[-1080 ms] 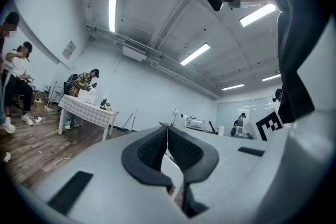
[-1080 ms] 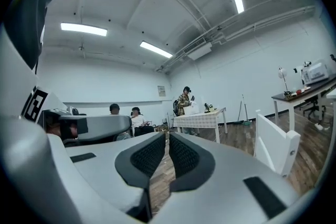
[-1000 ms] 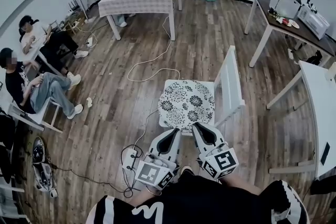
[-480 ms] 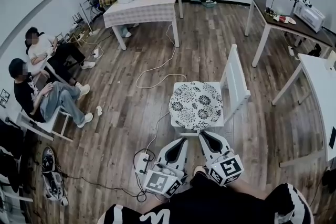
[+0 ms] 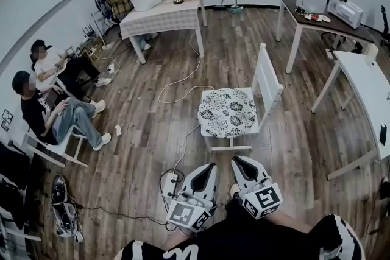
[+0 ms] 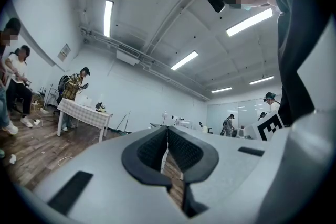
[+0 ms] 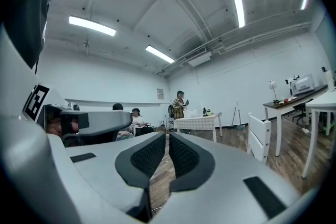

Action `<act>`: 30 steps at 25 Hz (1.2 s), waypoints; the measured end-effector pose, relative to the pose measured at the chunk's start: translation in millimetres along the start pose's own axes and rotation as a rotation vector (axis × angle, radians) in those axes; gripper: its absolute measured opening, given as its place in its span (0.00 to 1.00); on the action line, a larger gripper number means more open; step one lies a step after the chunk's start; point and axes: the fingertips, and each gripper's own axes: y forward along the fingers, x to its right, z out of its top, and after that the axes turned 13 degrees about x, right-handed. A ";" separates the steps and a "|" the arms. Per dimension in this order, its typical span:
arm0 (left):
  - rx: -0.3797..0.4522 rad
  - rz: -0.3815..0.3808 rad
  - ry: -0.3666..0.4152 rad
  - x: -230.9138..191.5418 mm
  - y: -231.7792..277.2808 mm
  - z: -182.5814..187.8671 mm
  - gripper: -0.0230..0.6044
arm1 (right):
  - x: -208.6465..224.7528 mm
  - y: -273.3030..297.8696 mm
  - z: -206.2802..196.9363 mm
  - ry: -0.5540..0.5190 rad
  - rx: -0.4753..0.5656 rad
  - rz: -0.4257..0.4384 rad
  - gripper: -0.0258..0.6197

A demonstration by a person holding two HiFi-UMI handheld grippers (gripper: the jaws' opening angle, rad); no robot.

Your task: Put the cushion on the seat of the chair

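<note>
Cushion point(image 5: 228, 112), the flower-patterned one, lies flat on the seat of the white chair point(image 5: 266, 79). It covers nearly all of the seat, with its far edge up by the backrest. From where I stand the job looks done: nothing is holding the cushion, it sits square enough, and I see nothing left but perhaps a check that it is straight.

The left gripper point(image 5: 207, 168) and the right gripper point(image 5: 239, 162) are side by side in front of the chair, well apart from it, with bare floorboards between their tips and the seat's front edge. Each gripper's own view shows its jaws together, only a thin slit between the ribbed pads, and nothing caught in them.

Compared with a second ago, the main change is the gap. Then the tips of both grippers were just at the cushion's near edge; half a second ago they were a little off it; now they are clear of the chair altogether. The cushion itself has kept its place on the seat throughout.
</note>
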 end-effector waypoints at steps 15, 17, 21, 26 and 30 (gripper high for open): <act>0.009 -0.070 -0.016 74.2 -79.6 22.9 0.05 | -70.1 -94.8 32.2 -0.044 0.042 -0.033 0.10; 0.018 -0.077 -0.006 82.5 -82.2 27.1 0.05 | -70.4 -100.7 39.0 -0.051 0.056 -0.035 0.10; 0.033 -0.077 0.011 99.4 -85.2 32.8 0.05 | -69.6 -115.0 46.6 -0.031 0.063 -0.030 0.10; 0.032 -0.035 -0.008 135.2 -101.1 27.8 0.05 | -64.1 -162.6 53.5 0.001 0.044 -0.054 0.10; 0.006 -0.017 -0.024 174.5 -120.8 12.4 0.05 | -61.6 -206.6 67.3 0.005 0.050 -0.061 0.10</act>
